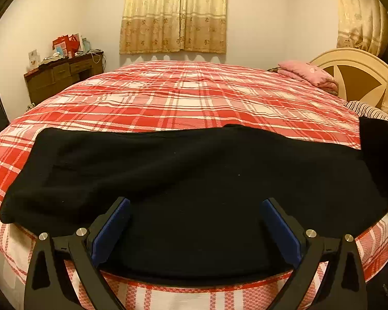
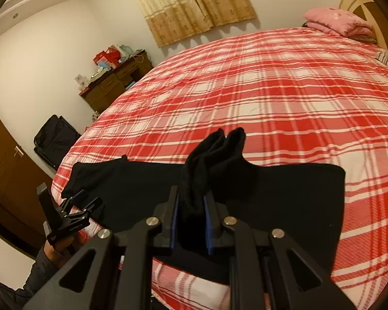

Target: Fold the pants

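Note:
Black pants (image 1: pixel 183 170) lie stretched across the near edge of the bed. My left gripper (image 1: pixel 194 206) is open, its blue pads (image 1: pixel 111 230) spread wide over the near edge of the pants, holding nothing. My right gripper (image 2: pixel 191 201) is shut on a bunched fold of the black pants (image 2: pixel 212 160), which sticks up between the fingers. The rest of the pants (image 2: pixel 284 196) lies flat on the bed. The left gripper (image 2: pixel 78 204) shows in the right wrist view at the pants' left end, held by a hand.
The bed has a red and white plaid cover (image 1: pixel 188 98). A pink folded blanket (image 1: pixel 307 75) and a cream headboard (image 1: pixel 354 72) are at the far right. A brown desk (image 1: pixel 62 77) with clutter stands at the left wall. A black suitcase (image 2: pixel 55 139) stands by the door.

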Available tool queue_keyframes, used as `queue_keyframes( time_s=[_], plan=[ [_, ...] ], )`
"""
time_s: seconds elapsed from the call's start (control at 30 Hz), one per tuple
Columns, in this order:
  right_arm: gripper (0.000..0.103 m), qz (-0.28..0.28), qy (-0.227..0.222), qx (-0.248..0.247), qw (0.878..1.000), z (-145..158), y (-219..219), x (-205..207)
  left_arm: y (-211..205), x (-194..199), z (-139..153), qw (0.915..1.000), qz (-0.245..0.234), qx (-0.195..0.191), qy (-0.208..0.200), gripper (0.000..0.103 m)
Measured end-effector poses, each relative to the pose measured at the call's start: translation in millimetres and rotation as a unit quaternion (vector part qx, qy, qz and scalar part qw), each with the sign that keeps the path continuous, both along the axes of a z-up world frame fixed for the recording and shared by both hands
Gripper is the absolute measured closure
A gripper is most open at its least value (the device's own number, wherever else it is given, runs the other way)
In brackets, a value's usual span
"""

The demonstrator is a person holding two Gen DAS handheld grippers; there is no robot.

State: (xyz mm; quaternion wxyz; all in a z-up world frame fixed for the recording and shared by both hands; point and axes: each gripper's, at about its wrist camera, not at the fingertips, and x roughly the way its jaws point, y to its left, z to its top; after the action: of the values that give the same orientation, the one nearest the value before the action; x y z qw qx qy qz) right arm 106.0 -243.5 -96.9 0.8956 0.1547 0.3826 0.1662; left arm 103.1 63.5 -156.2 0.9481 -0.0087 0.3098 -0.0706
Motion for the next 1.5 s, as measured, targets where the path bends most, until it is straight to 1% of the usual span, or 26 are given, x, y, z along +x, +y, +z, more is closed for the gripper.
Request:
queue_keyframes(
  time_s=[0.2,0.37,0.47,0.57,0.67,0.7,0.73,0.77,0.8,0.87,0.93,1.03,1.1,1.17,1.2,1.23,1.27,1.33,1.37,1.4,1.43,1.5],
  plan=[
    [0.083,0.026,0.006,-0.001,1.000,-6,24,8,-3,-1,2,1.0000,-0.008,-0.006,0.001,0.001],
    [0.083,0.042,0.014,-0.005,0.999,-14,42,15,-11,-3,4,0.9995,-0.024,-0.018,0.002,0.001],
    [0.083,0.050,0.028,-0.007,0.998,-24,47,20,-20,-3,5,0.9986,-0.041,-0.033,0.009,0.001],
    [0.083,0.068,0.052,-0.014,0.996,-39,55,25,-34,0,13,0.9963,-0.067,-0.052,0.012,0.001],
    [0.077,0.092,0.075,-0.039,0.992,-55,64,26,-56,2,23,0.9922,-0.101,-0.071,0.012,0.001],
    [0.072,0.100,0.078,-0.041,0.991,-58,65,24,-64,4,26,0.9903,-0.115,-0.078,0.012,0.001],
    [0.068,0.103,0.078,-0.039,0.991,-58,63,22,-76,5,28,0.9873,-0.133,-0.086,0.014,0.001],
    [0.057,0.108,0.075,-0.029,0.991,-55,59,19,-85,6,30,0.9847,-0.147,-0.092,0.018,0.001],
    [0.051,0.111,0.071,-0.023,0.991,-52,55,15,-95,9,31,0.9814,-0.163,-0.098,0.025,0.001],
    [0.048,0.109,0.059,-0.020,0.992,-44,43,7,-113,13,30,0.9755,-0.188,-0.108,0.040,0.001],
    [0.045,0.098,0.050,-0.019,0.994,-38,27,-2,-135,20,25,0.9673,-0.214,-0.121,0.063,0.001],
    [0.041,0.054,0.033,-0.002,0.998,-37,-8,-12,-160,32,17,0.9613,-0.230,-0.121,0.091,0.002],
    [0.041,0.019,0.026,0.009,0.999,-39,-27,-13,-171,36,16,0.9606,-0.232,-0.117,0.099,0.002],
    [0.041,-0.006,0.028,0.030,0.999,-42,-47,-12,-179,39,17,0.9610,-0.231,-0.115,0.099,0.007],
    [0.041,-0.014,0.025,0.035,0.999,-41,-52,-11,-182,39,18,0.9612,-0.231,-0.115,0.099,0.023],
    [0.041,-0.023,0.020,0.040,0.999,-42,-58,-12,-188,39,19,0.9585,-0.238,-0.117,0.104,0.047],
    [0.041,-0.027,0.018,0.042,0.999,-42,-61,-12,-191,40,19,0.9568,-0.243,-0.116,0.109,0.056],
    [0.041,-0.029,0.014,0.042,0.999,-45,-62,-12,-198,37,18,0.9571,-0.247,-0.103,0.110,0.073],
    [0.040,-0.030,0.012,0.042,0.999,-46,-61,-13,-199,36,19,0.9575,-0.248,-0.100,0.109,0.077],
    [0.040,-0.031,0.012,0.041,0.999,-47,-61,-14,-197,36,20,0.9585,-0.244,-0.100,0.108,0.087],
    [0.040,-0.031,0.011,0.041,0.999,-47,-59,-14,-194,36,22,0.9597,-0.240,-0.102,0.106,0.091],
    [0.040,-0.033,0.003,0.041,0.999,-45,-58,-18,-182,37,28,0.9606,-0.230,-0.117,0.103,0.092]
  ],
)
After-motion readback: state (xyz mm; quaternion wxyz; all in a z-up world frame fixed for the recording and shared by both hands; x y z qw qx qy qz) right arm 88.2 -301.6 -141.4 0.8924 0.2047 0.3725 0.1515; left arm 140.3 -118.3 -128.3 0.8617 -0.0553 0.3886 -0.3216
